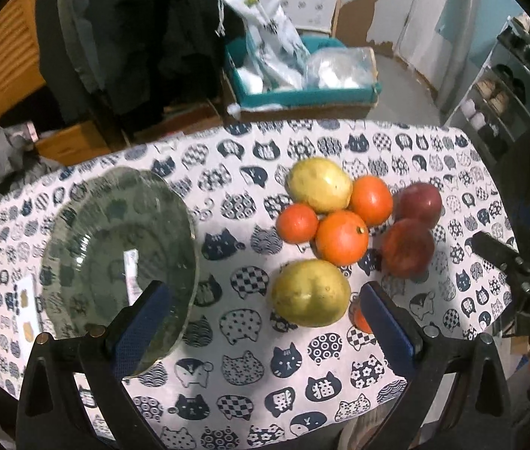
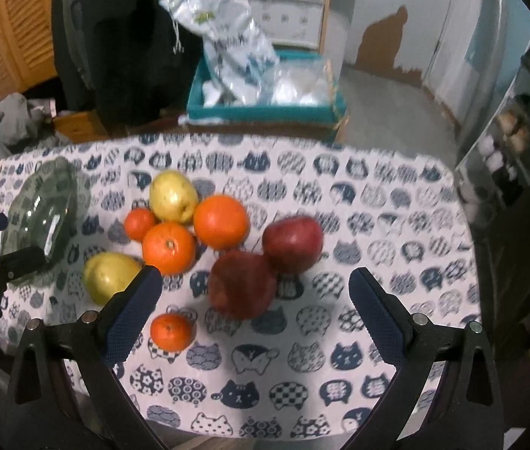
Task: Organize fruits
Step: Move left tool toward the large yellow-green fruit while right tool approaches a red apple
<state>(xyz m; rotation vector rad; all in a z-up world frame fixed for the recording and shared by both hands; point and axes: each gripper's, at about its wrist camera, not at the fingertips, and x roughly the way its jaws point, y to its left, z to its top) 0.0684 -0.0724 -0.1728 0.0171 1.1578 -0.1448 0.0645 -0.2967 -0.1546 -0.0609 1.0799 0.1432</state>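
A pile of fruit lies on the cat-print tablecloth [image 1: 250, 375]: two yellow-green pears [image 1: 310, 293] [image 1: 319, 184], several oranges [image 1: 342, 238] and two red apples [image 1: 407, 247] [image 1: 418, 204]. A green glass plate [image 1: 119, 251] stands left of the pile, under my left finger's tip. My left gripper [image 1: 265, 322] is open, hovering just before the near pear. My right gripper [image 2: 253, 300] is open and empty, with the near apple [image 2: 242, 284] between its fingers' line of sight. A small orange [image 2: 171, 331] lies nearest.
The table's far edge drops to the floor, where a teal box [image 1: 302, 93] holds plastic bags. A shoe rack [image 1: 508, 86] stands at the right. Grey clothing [image 1: 2, 157] lies beyond the table's left end.
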